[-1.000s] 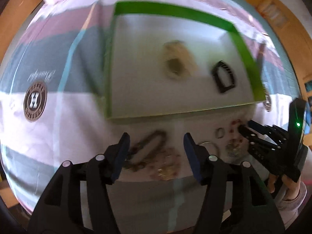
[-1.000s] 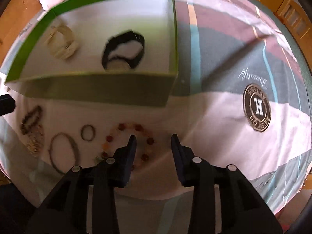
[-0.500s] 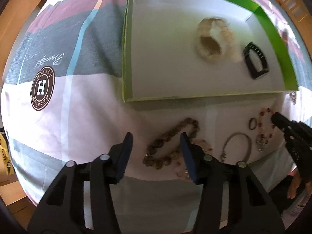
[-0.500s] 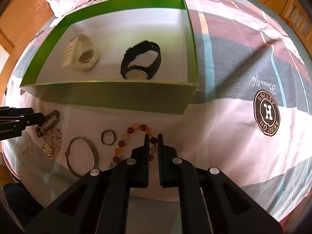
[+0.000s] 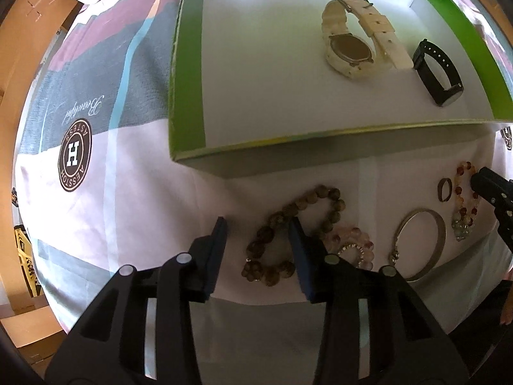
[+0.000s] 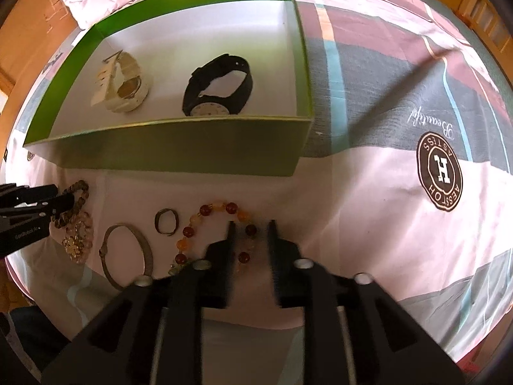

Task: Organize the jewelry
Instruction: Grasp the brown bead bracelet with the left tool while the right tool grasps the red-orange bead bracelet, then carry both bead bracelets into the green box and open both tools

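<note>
My left gripper points straight down over a brown bead bracelet on the bedsheet. Its jaws are closing, with one side of the bracelet between them and no pad pressing on it. My right gripper hangs over a red and amber bead bracelet. Its jaws are opening and a strand of beads lies between them. An open green box behind holds a white watch and a black watch.
A silver bangle, a small dark ring and a pink crystal bracelet lie between the two bead bracelets. The box's front wall stands just behind the jewelry. The sheet's edge is close below the grippers.
My left gripper has sunk toward the brown bracelet and its jaws have narrowed around it. My right gripper's jaws closed nearly shut over the red beads, then parted again.
</note>
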Available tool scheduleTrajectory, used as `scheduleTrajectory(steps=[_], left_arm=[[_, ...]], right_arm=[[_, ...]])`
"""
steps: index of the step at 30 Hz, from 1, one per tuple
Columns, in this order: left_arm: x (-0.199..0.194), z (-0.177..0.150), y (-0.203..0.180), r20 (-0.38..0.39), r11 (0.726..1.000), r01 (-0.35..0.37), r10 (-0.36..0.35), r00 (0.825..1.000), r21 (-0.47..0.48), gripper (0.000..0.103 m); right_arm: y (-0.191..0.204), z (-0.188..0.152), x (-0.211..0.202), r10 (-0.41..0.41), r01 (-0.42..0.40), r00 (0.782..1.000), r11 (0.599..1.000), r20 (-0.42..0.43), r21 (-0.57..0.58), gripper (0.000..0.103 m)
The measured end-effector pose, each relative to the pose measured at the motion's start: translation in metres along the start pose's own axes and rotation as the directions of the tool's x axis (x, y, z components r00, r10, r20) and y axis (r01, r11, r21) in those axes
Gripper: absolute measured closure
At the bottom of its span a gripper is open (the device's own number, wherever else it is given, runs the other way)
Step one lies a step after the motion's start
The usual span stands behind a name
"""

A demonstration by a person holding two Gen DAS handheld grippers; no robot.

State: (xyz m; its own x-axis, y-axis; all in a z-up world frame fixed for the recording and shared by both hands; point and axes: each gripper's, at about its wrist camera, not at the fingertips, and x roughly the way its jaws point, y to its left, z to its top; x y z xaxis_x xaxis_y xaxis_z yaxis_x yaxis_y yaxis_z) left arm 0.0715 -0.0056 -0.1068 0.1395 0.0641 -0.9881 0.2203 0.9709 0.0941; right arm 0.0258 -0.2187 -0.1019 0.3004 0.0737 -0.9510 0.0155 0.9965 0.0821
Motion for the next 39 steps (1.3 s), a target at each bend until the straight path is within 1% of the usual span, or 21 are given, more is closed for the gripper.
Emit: scheduleTrajectory(steps=[3,4,7,11,13,14,20,21,23,24,25,26,28,30,34,39], left_arm=[[-0.005,-0.002,-0.011,0.016,1.0,0.011,-0.011,1.0,-0.006,0.086],[-0.006,-0.003,-0.013,0.024,1.0,-0.004,0.004,1.0,-0.011,0.087],[-0.007,-0.003,-0.024,0.04,0.998,-0.063,0.063,0.997,-0.009,0.089],[-0.008,0.0,-0.051,0.058,0.99,-0.136,0.134,0.989,0.042,0.09],[-0.007,0.0,-0.062,0.069,0.98,-0.186,0.181,0.981,0.075,0.086],[-0.007,0.0,-0.063,0.071,0.978,-0.193,0.188,0.98,0.077,0.085],[-0.011,-0.001,-0.055,0.063,0.99,-0.136,0.133,0.989,0.048,0.082],[-0.011,-0.001,-0.056,0.064,0.991,-0.127,0.124,0.99,0.044,0.083],[-0.014,-0.003,-0.052,0.063,0.993,-0.109,0.107,0.992,0.038,0.086],[-0.015,-0.002,-0.052,0.063,0.995,-0.096,0.093,0.994,0.033,0.089],[-0.016,-0.011,-0.046,0.064,0.995,-0.091,0.089,0.994,0.028,0.089],[-0.015,-0.012,-0.042,0.065,0.996,-0.082,0.081,0.995,0.022,0.089],[-0.018,-0.012,-0.037,0.072,0.998,-0.061,0.06,0.996,0.012,0.092],[-0.021,-0.009,-0.032,0.089,1.0,-0.021,0.02,0.996,0.012,0.092],[-0.035,-0.01,-0.034,0.139,1.0,0.009,-0.013,0.99,0.029,0.092],[-0.06,-0.019,-0.043,0.2,0.993,0.095,-0.106,0.974,0.064,0.092]], right_arm=[[-0.004,0.0,0.005,-0.02,0.02,1.0,1.0,0.009,-0.013,0.08],[-0.003,-0.001,0.007,-0.024,0.024,1.0,1.0,0.009,-0.018,0.08],[-0.002,-0.002,0.013,-0.042,0.043,0.999,0.998,0.016,-0.037,0.08],[0.007,-0.002,0.016,-0.091,0.094,0.995,0.992,0.043,-0.088,0.081],[0.012,-0.002,0.019,-0.107,0.113,0.993,0.988,0.056,-0.103,0.081],[0.013,-0.002,0.021,-0.112,0.119,0.992,0.987,0.061,-0.107,0.081],[0.016,0.0,0.021,-0.141,0.151,0.987,0.98,0.078,-0.133,0.081],[0.017,0.0,0.022,-0.145,0.155,0.986,0.978,0.08,-0.137,0.081],[0.015,-0.001,0.018,-0.144,0.155,0.986,0.978,0.083,-0.14,0.081],[0.019,-0.004,0.016,-0.144,0.154,0.986,0.978,0.084,-0.139,0.082],[0.019,-0.004,0.016,-0.126,0.136,0.989,0.981,0.081,-0.137,0.089],[0.022,-0.006,0.014,-0.115,0.125,0.99,0.983,0.079,-0.136,0.093],[0.032,-0.011,0.01,-0.117,0.128,0.989,0.982,0.086,-0.141,0.094],[0.033,-0.012,0.008,-0.097,0.108,0.991,0.985,0.088,-0.136,0.096],[0.041,-0.015,-0.002,-0.061,0.074,0.993,0.989,0.104,-0.128,0.096],[0.05,-0.016,-0.013,-0.026,0.045,0.991,0.989,0.133,-0.142,0.096]])
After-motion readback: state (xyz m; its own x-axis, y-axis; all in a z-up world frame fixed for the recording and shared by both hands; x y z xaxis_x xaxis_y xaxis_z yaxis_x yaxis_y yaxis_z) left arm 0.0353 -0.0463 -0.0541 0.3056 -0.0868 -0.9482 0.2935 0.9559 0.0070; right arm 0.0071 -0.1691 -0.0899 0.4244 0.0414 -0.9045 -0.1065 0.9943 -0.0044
